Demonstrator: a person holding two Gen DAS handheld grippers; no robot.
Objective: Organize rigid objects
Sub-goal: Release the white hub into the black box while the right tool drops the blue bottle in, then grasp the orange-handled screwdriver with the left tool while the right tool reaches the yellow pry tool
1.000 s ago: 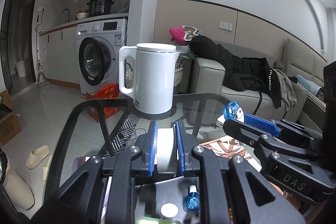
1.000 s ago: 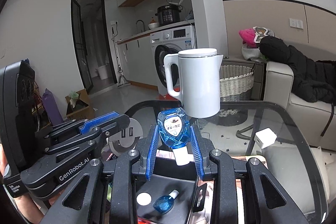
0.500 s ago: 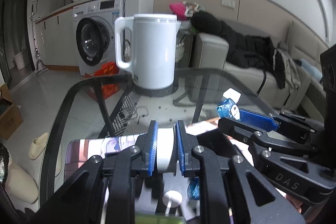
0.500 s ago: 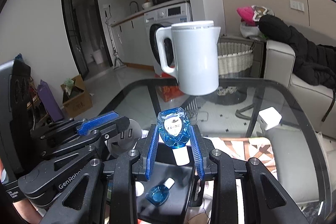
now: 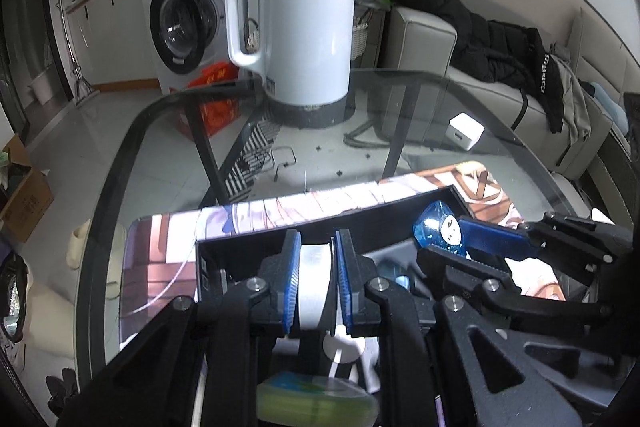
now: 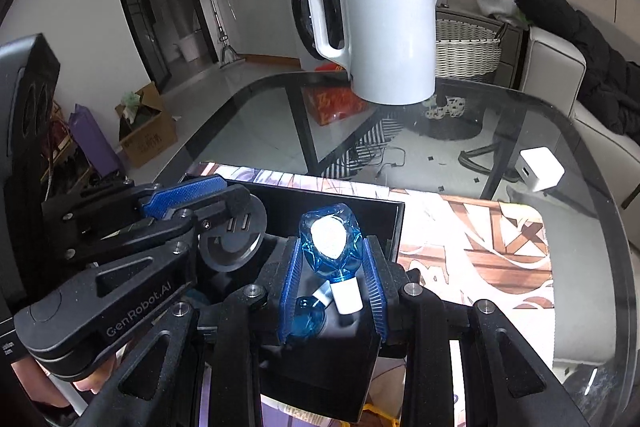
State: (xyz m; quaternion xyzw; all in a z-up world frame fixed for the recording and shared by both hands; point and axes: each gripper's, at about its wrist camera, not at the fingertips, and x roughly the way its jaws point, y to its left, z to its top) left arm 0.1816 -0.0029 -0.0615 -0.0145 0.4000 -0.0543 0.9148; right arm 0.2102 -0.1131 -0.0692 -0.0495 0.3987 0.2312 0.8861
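Observation:
My left gripper [image 5: 317, 245] is shut on a round white-edged disc [image 5: 314, 287], seen edge-on between the blue pads. In the right wrist view the same disc [image 6: 232, 239] shows a grey face with plug slots. My right gripper [image 6: 333, 246] is shut on a blue faceted bottle [image 6: 332, 261] with a white cap, its cap end toward the camera. Both grippers hang side by side, tilted down over an open black box [image 6: 344, 205]. Inside the box lie a second small blue bottle [image 6: 306, 319] and a white round piece [image 5: 344, 347].
The box rests on a printed mat [image 6: 472, 247] on a glass table [image 6: 520, 115]. A white kettle [image 5: 304, 27] stands at the far side of the table and a white charger cube [image 5: 466, 131] lies to the right. A sofa with dark clothes is beyond.
Both grippers have sunk and tipped downward toward the black box, so the mat and box now fill the lower view. Each still holds the same thing.

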